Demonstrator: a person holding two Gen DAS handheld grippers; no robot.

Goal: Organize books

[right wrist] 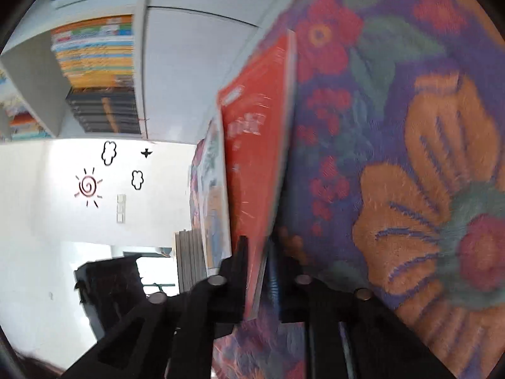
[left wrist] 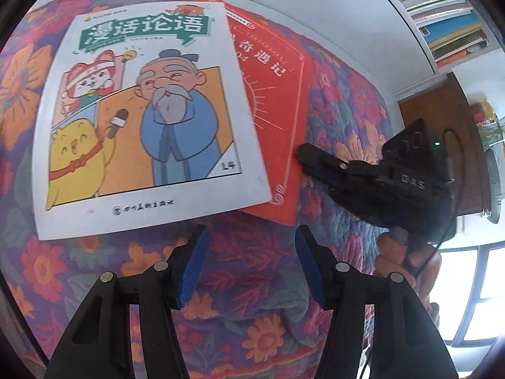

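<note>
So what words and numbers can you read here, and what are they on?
"漫话论语": title banner, white comic book.
"L4": same cover's lower right corner.
Publisher line at the bottom: too small to read.
"奇遇记": red book, title partly covered; the number beneath is unclear.
"DAS": body of the right gripper.
Shelf book spines: too blurred.

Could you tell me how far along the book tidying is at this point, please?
Done: many books already sit in the white shelf. In hand: the right claw is shut on the edge of the red book, which lies on the floral cover. Left: the white comic book rests partly on top of it, and the open left claw holds nothing.
</note>
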